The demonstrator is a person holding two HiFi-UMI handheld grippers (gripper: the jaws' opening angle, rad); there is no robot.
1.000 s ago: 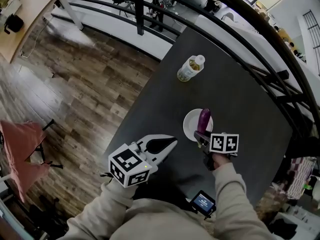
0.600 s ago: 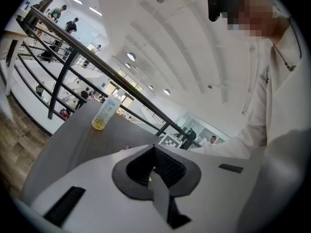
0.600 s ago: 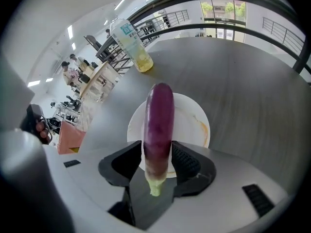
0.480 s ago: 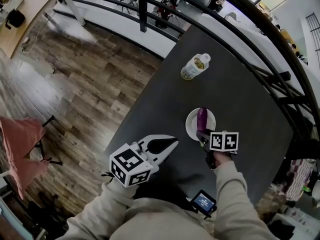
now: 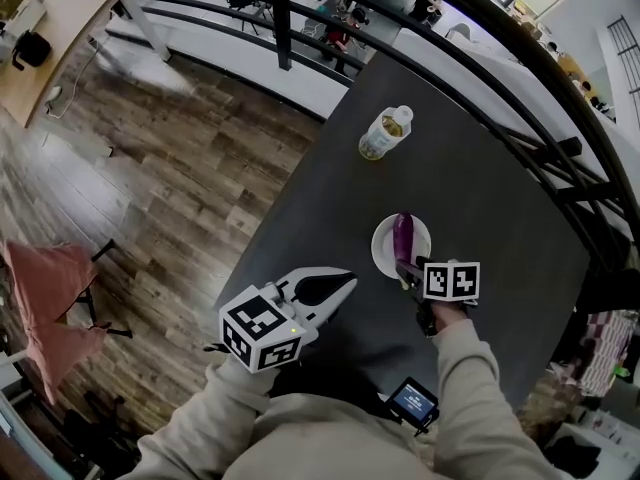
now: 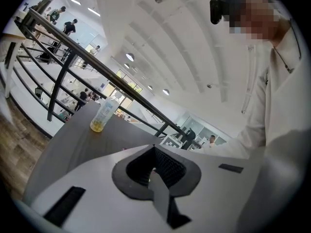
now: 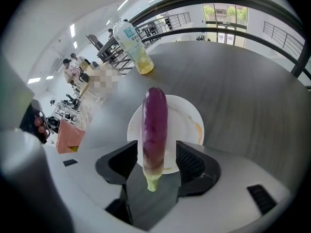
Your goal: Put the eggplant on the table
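Release underway: right gripper (image 7: pixel 156 150) jaws have just been opened wide around the eggplant (image 7: pixel 154 125), laid across the white plate (image 7: pixel 188 116); placement is judged done. Left gripper (image 6: pixel 154 149) is clenched, empty.

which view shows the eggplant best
The right gripper view: the eggplant fills the centre, close and whole, over the plate. The head view shows it small; the left gripper view does not show it.

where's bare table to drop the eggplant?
Wide bare table right of the plate, out to the edge. A smaller strip runs between bottle and plate. It is crowded at the plate itself, where the eggplant lies.
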